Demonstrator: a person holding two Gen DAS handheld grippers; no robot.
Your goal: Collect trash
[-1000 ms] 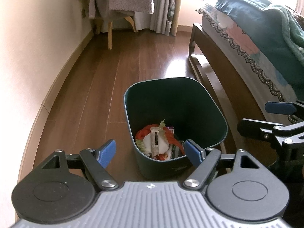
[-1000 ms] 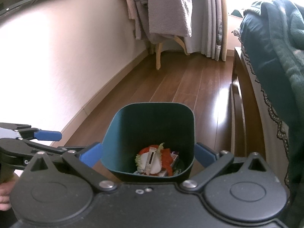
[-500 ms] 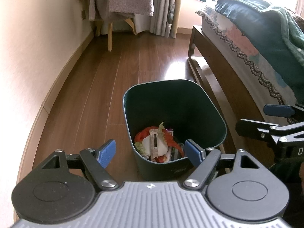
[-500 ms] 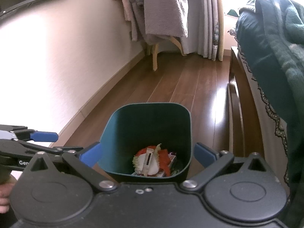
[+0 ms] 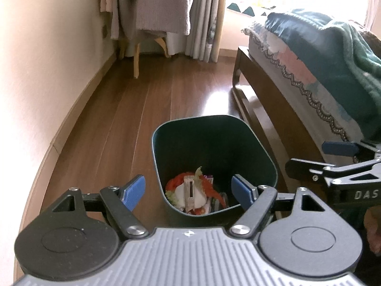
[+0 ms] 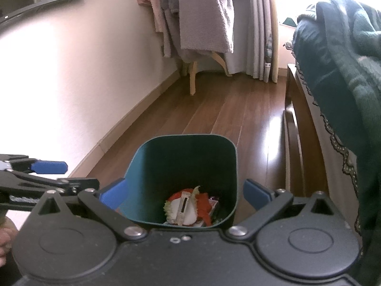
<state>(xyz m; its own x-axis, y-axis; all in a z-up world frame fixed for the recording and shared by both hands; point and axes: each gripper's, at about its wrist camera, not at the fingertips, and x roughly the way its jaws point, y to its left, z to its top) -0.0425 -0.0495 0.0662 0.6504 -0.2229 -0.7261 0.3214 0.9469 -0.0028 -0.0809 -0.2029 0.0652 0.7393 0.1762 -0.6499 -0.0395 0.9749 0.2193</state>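
Note:
A dark green trash bin stands on the wooden floor, also in the right wrist view. Trash lies at its bottom: white paper, red and green wrappers; it also shows in the right wrist view. My left gripper is open and empty, above the bin's near side. My right gripper is open and empty, also above the bin's near rim. The right gripper shows at the right edge of the left wrist view; the left one shows at the left edge of the right wrist view.
A bed with a dark green blanket and a wooden frame runs along the right. A wall with a baseboard runs along the left. A wooden rack with hanging towels and curtains stand at the far end.
Both grippers have risen and drawn back a little, so the bin sits lower and smaller in both views. Both stay open and empty.

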